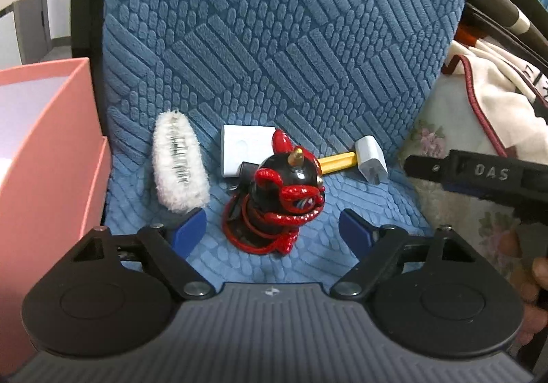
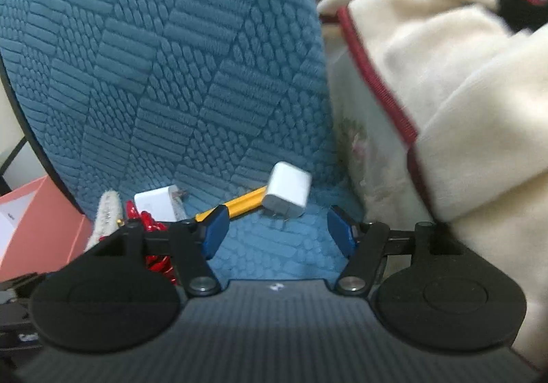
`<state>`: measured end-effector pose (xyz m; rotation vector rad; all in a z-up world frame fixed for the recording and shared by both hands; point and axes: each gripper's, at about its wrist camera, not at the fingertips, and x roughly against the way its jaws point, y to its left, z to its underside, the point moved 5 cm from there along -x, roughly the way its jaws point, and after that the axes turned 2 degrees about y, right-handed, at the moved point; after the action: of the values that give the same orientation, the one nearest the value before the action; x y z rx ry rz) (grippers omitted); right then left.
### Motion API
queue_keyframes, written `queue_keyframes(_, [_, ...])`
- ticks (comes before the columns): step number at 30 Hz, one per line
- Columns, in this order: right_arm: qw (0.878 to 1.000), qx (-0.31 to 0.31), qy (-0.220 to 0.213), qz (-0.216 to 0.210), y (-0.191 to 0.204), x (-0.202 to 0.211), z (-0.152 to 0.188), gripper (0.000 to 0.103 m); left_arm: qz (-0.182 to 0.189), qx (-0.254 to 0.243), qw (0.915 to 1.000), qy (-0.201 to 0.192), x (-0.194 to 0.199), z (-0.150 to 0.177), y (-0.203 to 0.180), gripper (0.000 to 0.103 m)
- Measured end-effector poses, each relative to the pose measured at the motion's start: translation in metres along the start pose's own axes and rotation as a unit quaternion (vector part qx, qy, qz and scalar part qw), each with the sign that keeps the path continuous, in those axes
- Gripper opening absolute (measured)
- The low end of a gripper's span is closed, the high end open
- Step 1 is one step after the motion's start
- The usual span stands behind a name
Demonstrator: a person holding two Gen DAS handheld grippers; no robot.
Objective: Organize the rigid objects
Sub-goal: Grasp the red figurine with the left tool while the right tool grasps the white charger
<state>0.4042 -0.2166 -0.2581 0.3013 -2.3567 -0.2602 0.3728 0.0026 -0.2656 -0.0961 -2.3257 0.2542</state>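
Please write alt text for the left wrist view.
Open left gripper faces a red-and-black lion figurine on a blue chair cushion. Behind it lie a fluffy white hair clip, two white chargers and a yellow pencil.

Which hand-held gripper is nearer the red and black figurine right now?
Left. The left hand-held gripper is open with the red and black figurine between its fingers, untouched. The right hand-held gripper is off to the figurine's right, aimed at the white charger.
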Motion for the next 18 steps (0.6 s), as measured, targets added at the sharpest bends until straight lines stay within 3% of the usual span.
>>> queue_keyframes(6, [0.999,-0.03,0.015,-0.017,-0.004,-0.025,-0.008,0.065,0.013,0.01,0.9999,0.003,-0.015,-0.006,-0.002,0.087])
queue_keyframes(10, [0.999,-0.03,0.028,-0.009,-0.006,-0.044,-0.011,0.055,0.005,0.009,0.9999,0.002,-0.023,-0.008,-0.004,0.081])
queue_keyframes(18, [0.998,-0.047,0.045,-0.001,-0.014,-0.085,-0.017,0.055,0.017,0.034,0.9993,0.006,-0.037,-0.017,0.004,0.074])
